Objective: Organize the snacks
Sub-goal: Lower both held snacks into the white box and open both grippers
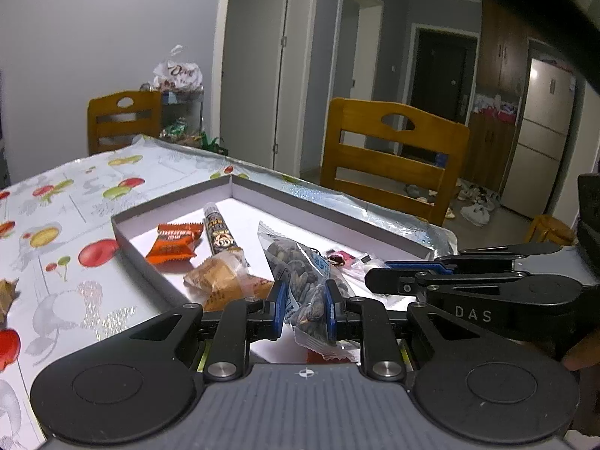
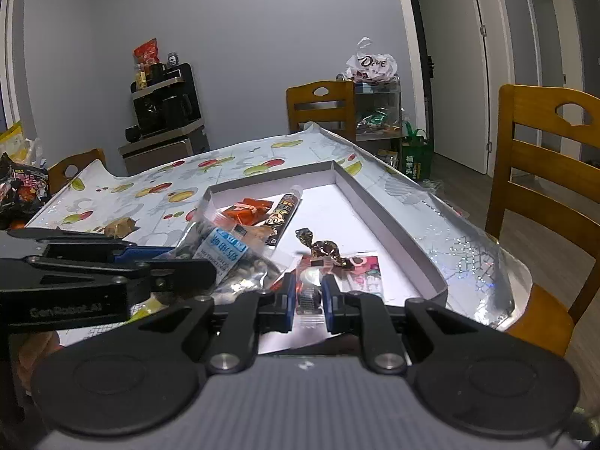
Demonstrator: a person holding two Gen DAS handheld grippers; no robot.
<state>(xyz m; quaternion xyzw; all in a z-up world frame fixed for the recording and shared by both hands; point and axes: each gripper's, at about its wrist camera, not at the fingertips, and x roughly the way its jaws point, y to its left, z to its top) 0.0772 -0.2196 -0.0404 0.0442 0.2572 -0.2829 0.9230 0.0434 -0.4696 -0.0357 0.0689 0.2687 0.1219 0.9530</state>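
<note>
A shallow white tray (image 1: 330, 210) (image 2: 382, 217) lies on the fruit-print table. My left gripper (image 1: 303, 300) (image 2: 187, 262) is shut on a clear bag of sunflower seeds (image 1: 300, 266) (image 2: 225, 251), held over the tray's near edge. My right gripper (image 2: 307, 296) (image 1: 378, 272) is shut on a small clear snack packet (image 2: 309, 292) just right of the left one. In the tray lie an orange wrapped snack (image 1: 172, 243) (image 2: 251, 210), a dark printed tube snack (image 1: 221, 232) (image 2: 285, 213), a wrapped pastry (image 1: 221, 277), a gold-wrapped candy (image 2: 322, 249) and a pink packet (image 2: 362, 266).
A loose gold-wrapped candy (image 2: 120, 227) lies on the cloth left of the tray. A dark snack bag (image 2: 22, 187) sits at the table's far left edge. Wooden chairs (image 1: 393, 157) (image 2: 543, 172) stand along the right side and another chair (image 2: 318, 107) at the far end.
</note>
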